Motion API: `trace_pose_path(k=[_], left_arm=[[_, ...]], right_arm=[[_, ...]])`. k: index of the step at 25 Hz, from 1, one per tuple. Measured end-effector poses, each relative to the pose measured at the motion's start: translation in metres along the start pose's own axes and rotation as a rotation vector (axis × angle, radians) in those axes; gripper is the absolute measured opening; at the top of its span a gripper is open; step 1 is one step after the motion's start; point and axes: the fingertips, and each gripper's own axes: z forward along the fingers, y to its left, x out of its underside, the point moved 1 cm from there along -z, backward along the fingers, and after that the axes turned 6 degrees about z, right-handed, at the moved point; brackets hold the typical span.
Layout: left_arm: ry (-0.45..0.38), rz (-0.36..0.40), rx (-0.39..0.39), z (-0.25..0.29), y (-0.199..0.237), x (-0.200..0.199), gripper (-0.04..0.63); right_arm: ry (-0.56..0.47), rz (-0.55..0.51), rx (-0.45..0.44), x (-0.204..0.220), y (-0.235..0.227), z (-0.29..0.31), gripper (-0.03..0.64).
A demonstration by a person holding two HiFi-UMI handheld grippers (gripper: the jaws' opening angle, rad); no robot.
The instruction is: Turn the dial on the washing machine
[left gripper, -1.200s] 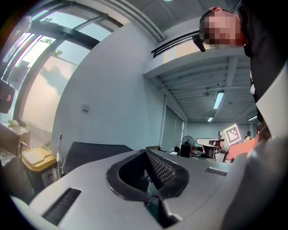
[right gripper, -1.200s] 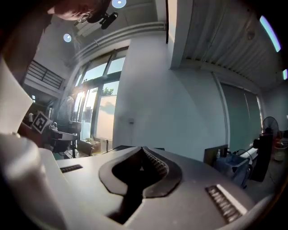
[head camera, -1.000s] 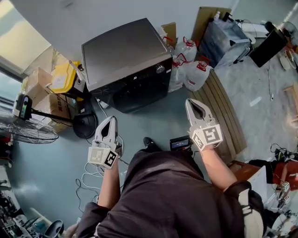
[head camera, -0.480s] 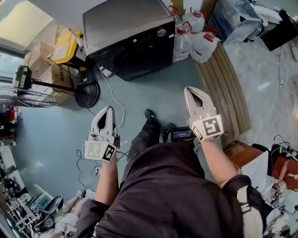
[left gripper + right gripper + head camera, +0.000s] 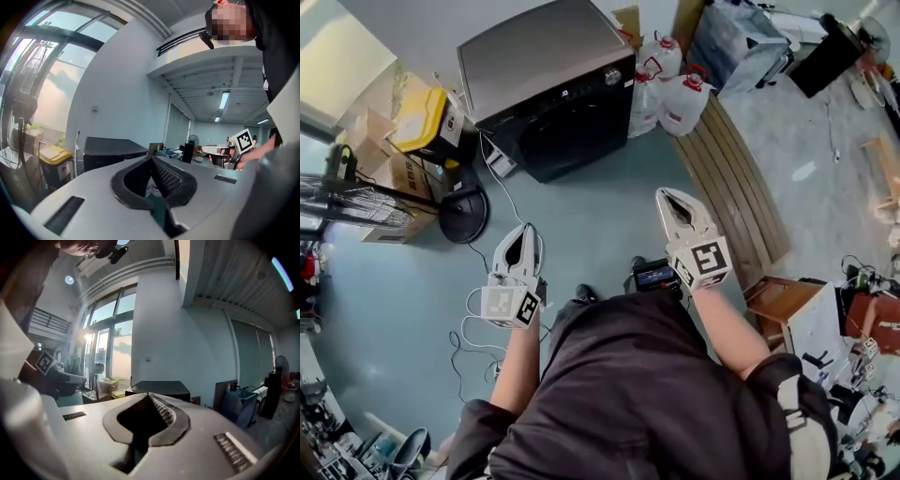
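A: Where's the washing machine [image 5: 548, 89]?

B: On the floor [image 5: 591, 216] by the wall, top of the head view. Dark body, grey lid. The dial [image 5: 612, 77] sits at the right end of the front control strip, nr the top right corner of the front.

A: Anything touching it?

B: No. Both grippers are well apart from it, out over bare floor in front of the person, pointing roughly toward the machine.

A: Left gripper [image 5: 528, 228]?

B: Fingers [image 5: 164, 176] closed, tips meeting, nothing btwn them. In its own view the machine shows as a dark box beyond the tips, w/ a yellow bin [image 5: 51, 153] to its left.

A: Right gripper [image 5: 661, 194]?

B: Same: fingers [image 5: 161, 408] shut tip to tip and empty. Its view has the machine straight ahead, past the tips, in front of a pale wall w/ tall windows to the left.

A: What's round the machine?

B: Head view: yellow bin just beside its left side, cardboard boxes [image 5: 380, 169] further left, a fan stand w/ a round black base [image 5: 461, 200] below the bin. White jugs w/ red caps [image 5: 661, 89] just beside the machine's right side, and wooden slats [image 5: 731, 178] run down the floor from there. White cables [image 5: 473, 319] lie on the floor nr the left gripper.
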Motion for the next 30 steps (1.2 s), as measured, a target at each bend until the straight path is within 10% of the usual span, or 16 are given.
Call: trace_pose_path(k=[10, 30], left_arm=[[-0.003, 0.018, 0.075, -0.059, 0.047, 0.019, 0.015], [-0.048, -0.043, 0.01, -0.044, -0.017, -0.009, 0.015]], right_arm=[[0.016, -0.005, 0.054, 0.006, 0.081, -0.003, 0.021], [-0.013, -0.024, 0.058, 0.002, 0.022, -0.067, 0.02]])
